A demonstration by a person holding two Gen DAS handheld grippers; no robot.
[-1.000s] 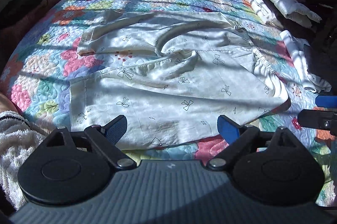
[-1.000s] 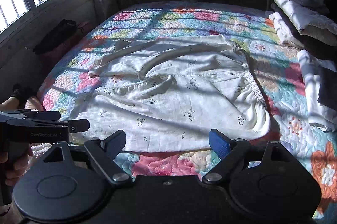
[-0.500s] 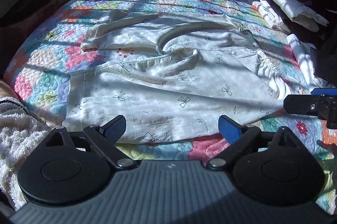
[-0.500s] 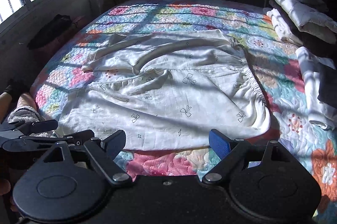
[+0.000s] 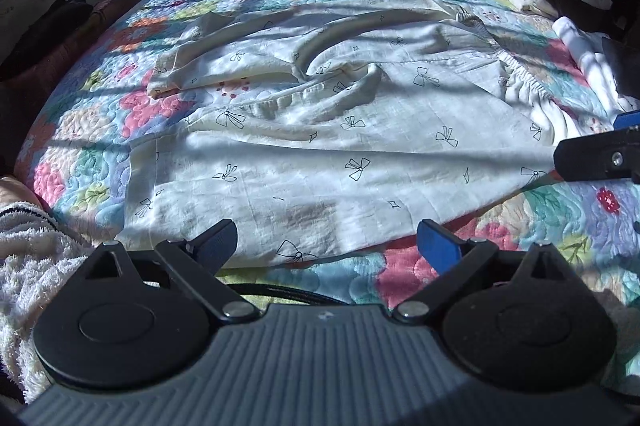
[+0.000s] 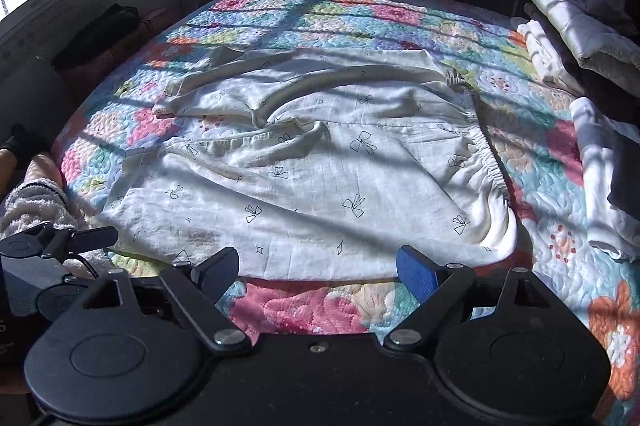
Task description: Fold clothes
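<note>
White bow-print trousers (image 5: 320, 145) spread on bed quilt (image 5: 560, 218): thin, limp, light. Best grabbed at 6 o'clock hem. Left gripper (image 5: 326, 240), right gripper (image 6: 318, 266) jaws wide open, empty.

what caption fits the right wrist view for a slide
Open right gripper poised at the near hem of white bow-print pants on a floral quilt.
</note>
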